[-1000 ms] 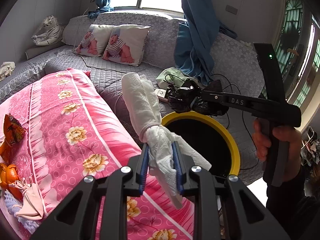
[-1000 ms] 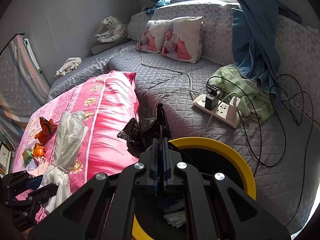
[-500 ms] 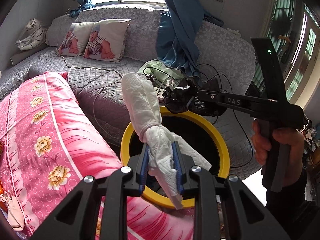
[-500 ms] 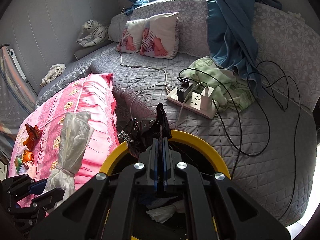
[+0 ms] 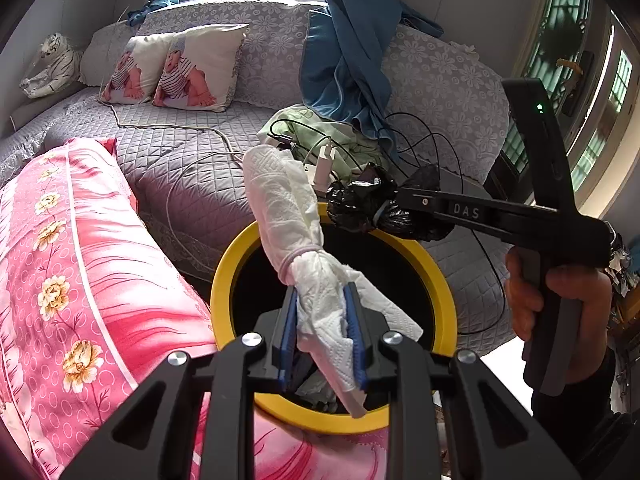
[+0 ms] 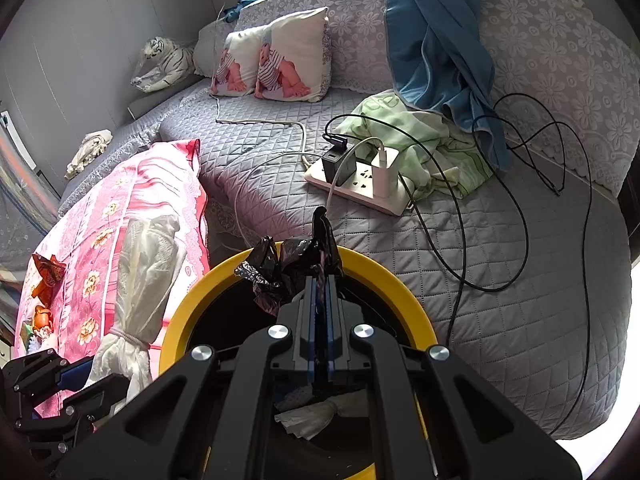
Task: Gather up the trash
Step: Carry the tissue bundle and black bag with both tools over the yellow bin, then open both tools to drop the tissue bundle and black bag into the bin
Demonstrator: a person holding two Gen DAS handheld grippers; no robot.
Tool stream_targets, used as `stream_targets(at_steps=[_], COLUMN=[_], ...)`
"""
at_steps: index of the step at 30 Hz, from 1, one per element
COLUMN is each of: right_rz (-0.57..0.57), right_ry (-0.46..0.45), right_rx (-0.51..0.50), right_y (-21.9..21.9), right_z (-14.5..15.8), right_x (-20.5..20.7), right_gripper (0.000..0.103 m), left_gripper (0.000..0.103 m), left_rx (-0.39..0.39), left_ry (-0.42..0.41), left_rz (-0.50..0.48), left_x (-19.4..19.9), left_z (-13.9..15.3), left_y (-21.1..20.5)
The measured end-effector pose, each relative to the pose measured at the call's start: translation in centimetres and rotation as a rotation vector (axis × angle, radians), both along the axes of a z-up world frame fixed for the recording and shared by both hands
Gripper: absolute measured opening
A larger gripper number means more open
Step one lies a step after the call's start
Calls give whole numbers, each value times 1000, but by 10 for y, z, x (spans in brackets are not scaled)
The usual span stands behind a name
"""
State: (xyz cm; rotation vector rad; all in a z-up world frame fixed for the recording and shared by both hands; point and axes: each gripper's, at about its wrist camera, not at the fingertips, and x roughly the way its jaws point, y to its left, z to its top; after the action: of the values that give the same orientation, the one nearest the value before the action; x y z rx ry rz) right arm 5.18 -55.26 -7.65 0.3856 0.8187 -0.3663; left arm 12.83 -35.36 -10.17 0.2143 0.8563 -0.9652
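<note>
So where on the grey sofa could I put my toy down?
The quilted grey seat is bare between the baby-print pillows and the power strip, with only a thin white cable crossing it. There is more bare seat right of the yellow bin. Around the power strip it is crowded: chargers, green cloth, looping black cables.

Place: a home living room or bedroom.
Seating: grey quilted sofa [image 6: 280,152] with lace cover.
Soft things: printed cushions [image 6: 276,60], pink floral quilt [image 5: 80,264], toy tiger [image 6: 164,64].
Window: blue curtains [image 5: 348,52].
</note>
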Motion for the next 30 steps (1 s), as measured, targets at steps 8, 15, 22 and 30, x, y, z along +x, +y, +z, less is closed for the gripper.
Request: stream_targets(at_steps=[8, 15, 22, 30], right_rz=[5, 15, 9, -12], right_ry=[32, 50, 72, 87], right_rx=[12, 16, 29, 37], right_y=[-3, -2, -4, -9], right_z=[-14, -20, -25, -29], right_x=[1, 3, 6, 7], right_gripper=[3, 3, 4, 5], left_gripper=[22, 22, 32, 46], left_rx=[25, 30, 34, 11], left_ry=[23, 51, 91, 96], left_rz=[-12, -27, -6, 11], left_x=[1, 3, 8, 11], left_z=[-13, -19, -22, -17], left_y=[-7, -14, -12, -5])
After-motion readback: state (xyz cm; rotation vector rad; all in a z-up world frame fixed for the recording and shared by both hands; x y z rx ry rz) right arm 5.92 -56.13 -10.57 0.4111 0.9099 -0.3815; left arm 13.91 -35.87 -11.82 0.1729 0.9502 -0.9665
